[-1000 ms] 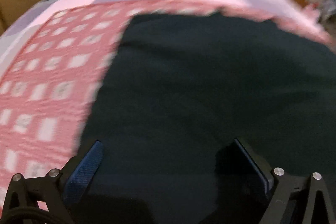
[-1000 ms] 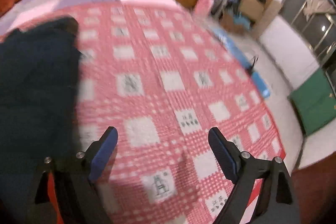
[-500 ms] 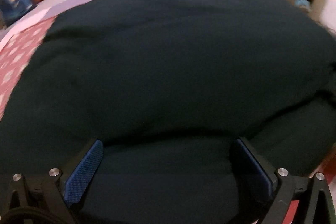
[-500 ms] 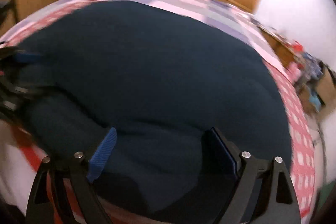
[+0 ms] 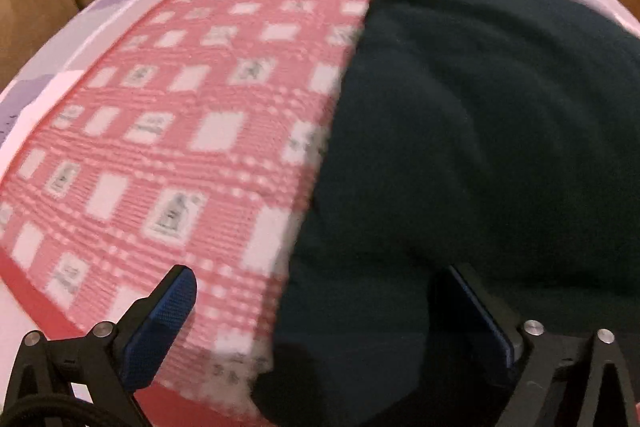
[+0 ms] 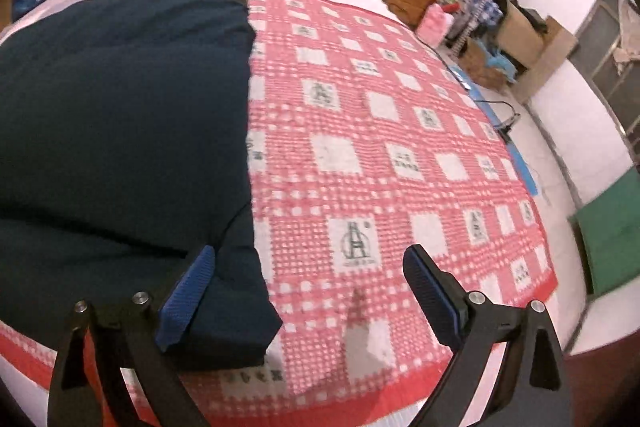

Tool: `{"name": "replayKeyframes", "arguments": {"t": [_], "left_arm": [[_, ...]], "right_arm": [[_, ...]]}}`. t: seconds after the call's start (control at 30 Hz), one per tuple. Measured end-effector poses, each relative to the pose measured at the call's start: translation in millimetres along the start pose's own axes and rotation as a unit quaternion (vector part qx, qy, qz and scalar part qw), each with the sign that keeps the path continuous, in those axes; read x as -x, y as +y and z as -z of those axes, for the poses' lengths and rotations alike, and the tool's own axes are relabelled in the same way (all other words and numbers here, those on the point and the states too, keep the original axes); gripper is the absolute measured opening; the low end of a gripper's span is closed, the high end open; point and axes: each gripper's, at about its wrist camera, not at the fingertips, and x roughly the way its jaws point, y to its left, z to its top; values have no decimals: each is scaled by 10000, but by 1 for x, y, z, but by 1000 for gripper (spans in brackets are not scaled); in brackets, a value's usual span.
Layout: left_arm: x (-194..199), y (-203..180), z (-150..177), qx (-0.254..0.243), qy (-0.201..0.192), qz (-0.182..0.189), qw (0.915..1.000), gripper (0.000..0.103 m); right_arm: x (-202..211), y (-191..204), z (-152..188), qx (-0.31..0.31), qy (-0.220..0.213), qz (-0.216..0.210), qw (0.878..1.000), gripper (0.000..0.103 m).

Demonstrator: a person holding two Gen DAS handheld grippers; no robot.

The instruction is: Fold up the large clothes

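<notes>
I am viewing the dark garment lying folded on the bed's red checked blanket. I am holding the left hand-held gripper spread wide over its near left edge, and the right hand-held gripper likewise spread over its near right corner, neither clamping anything. I am judging the fabric thick, soft and fairly heavy; I am planning to pinch at the near corners.
</notes>
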Motion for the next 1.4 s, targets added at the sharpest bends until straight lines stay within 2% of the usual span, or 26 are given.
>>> {"name": "replayKeyframes", "arguments": {"t": [0.07,0.1,0.17,0.2,0.3,0.37,0.43,0.57,0.73,0.87,0.93,1.1,1.13,1.17,1.2,1.27,1.33,1.4], "left_arm": [[13,-18,-13,-191,-269,375,9988,100],[16,-35,-23,-379,-393,622,9966,100],[14,-68,-41,-603,-428,1158,9905,100],[7,-92,-54,-694,-383,1425,9866,100],[-15,-146,-83,-811,-201,1888,9784,100],[-32,-166,-99,-837,-146,1846,9791,103],[-44,-175,-112,-843,-182,1737,9810,103],[-62,-184,-134,-917,-93,1599,9828,103],[-80,-199,-163,-1184,-32,1426,9827,103],[-106,-179,-186,-948,247,1371,9857,103],[-118,-162,-191,-854,333,1281,9875,103],[-134,-92,-190,-579,417,693,9950,103],[-136,-78,-188,-466,479,926,9935,103],[-138,-74,-187,-488,517,942,9930,103],[-137,-73,-185,-645,488,913,9925,103],[-133,-76,-183,-828,405,880,9918,102],[-131,-69,-182,-627,344,1045,9920,100],[-127,-55,-179,-226,281,1367,9900,97]], "right_arm": [[28,29,2,67,-406,-71,9991,95],[42,44,-11,134,-732,-333,9967,95],[60,78,-28,310,-1077,-773,9907,95],[67,107,-46,494,-1228,-1192,9840,95],[69,181,-84,973,-1249,-2060,9657,95],[60,216,-103,1215,-1118,-2353,9578,95],[46,250,-119,1553,-1046,-2338,9541,95],[11,260,-150,1549,-867,-2408,9542,97],[-14,279,-189,1742,-699,-2206,9571,98],[-48,262,-217,1492,-397,-2135,9647,98],[-64,238,-225,1179,-272,-2062,9710,98],[-98,161,-226,557,-110,-1418,9883,98],[-103,147,-224,451,-80,-1356,9897,98],[-108,134,-222,348,-46,-1339,9904,97],[-116,119,-219,273,84,-1125,9932,97],[-126,96,-213,-27,213,-1142,9932,97],[-136,69,-203,-489,373,-1227,9905,97],[-138,59,-196,-595,382,-1320,9887,97]]}}
